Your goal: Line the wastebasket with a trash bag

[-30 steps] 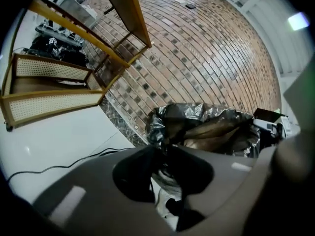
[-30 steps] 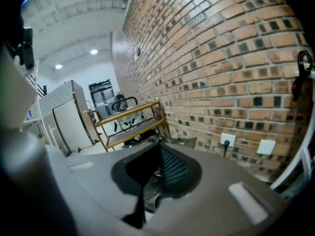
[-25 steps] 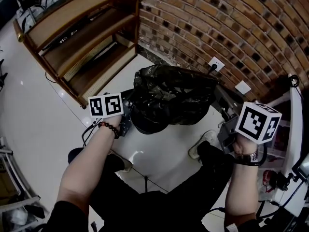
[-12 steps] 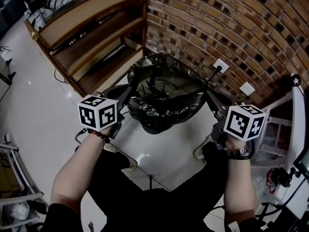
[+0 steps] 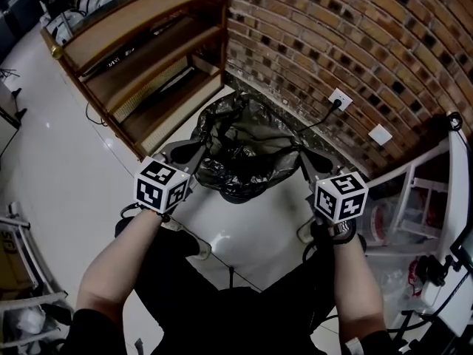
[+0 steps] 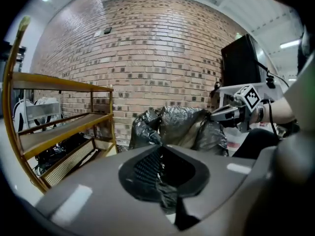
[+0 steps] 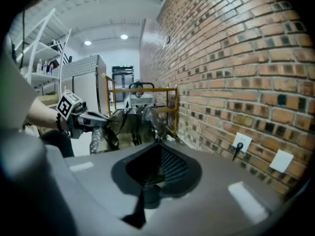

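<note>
Jaws tight on trash bag (image 5: 247, 135) edges

A brick wall (image 5: 355, 43) is seen from 12 to 3 o'clock, with a white socket (image 5: 339, 98) set in it. At 10 o'clock a wooden shelf unit (image 5: 140, 58) is placed on the glossy white floor (image 5: 59, 168).

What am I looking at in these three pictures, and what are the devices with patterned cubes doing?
A person holds two two-jaw grippers; the patterned cubes are part of them. One picture comes from a camera on the person's head, looking down; the others come from cameras on each gripper. On the white floor, by a brick wall and a wooden shelf, stands a wastebasket, mostly covered. The left gripper and the right gripper are each shut on a black trash bag, spreading it over the basket.
</note>
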Motion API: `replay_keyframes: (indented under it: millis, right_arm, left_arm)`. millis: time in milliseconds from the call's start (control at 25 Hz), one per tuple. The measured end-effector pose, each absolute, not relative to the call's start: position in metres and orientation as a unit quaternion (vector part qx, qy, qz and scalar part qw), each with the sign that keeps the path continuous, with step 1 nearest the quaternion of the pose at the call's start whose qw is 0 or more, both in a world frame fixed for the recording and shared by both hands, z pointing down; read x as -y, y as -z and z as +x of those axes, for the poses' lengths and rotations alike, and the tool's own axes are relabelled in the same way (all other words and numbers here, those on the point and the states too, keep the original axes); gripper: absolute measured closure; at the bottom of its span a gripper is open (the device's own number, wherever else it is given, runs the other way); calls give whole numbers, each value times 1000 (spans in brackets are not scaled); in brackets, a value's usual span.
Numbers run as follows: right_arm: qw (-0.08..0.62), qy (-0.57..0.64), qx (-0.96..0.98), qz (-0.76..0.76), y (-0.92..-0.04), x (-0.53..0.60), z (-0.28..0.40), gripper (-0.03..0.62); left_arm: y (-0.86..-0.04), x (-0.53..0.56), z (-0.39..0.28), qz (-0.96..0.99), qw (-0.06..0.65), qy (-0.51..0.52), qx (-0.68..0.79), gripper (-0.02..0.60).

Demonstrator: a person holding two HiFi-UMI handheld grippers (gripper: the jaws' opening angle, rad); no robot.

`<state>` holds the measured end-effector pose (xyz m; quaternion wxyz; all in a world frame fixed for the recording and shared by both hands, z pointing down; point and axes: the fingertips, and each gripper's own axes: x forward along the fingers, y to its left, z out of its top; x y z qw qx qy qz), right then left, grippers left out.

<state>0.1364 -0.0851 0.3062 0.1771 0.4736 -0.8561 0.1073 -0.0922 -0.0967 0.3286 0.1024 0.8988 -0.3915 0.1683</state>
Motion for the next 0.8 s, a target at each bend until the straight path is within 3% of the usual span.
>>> replay_keyframes:
  millis: [800]
  right_arm:
    - [244, -153, 842, 456, -409, 89, 139, 592]
  left_arm:
    - [-428, 94, -77, 890, 123, -257, 356, 574]
